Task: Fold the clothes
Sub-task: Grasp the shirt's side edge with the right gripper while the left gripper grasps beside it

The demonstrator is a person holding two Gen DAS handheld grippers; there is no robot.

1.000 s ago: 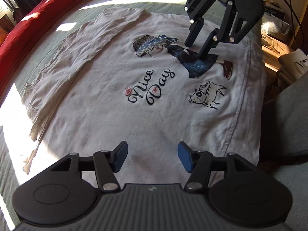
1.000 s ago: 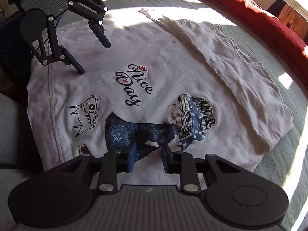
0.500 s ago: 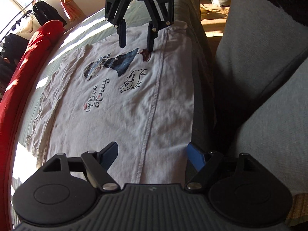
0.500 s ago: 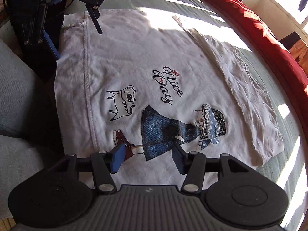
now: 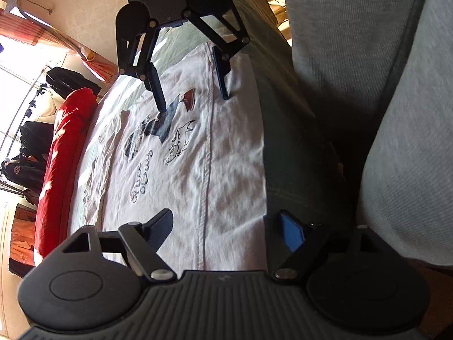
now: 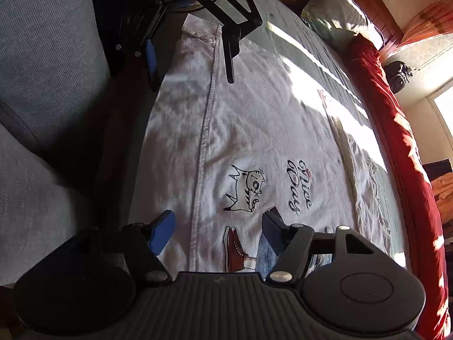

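On green bedspread (image 6: 320, 56), white T-shirt (image 6: 254, 130)

Both wrist views sit close above the bed, angled steeply down, facing each other along the white T-shirt (image 5: 226, 170) hem. Each shows the opposite claw at upper frame; shirt print shared.

text: "Nice Day" | on: white T-shirt (image 6: 254, 130) | cursive print
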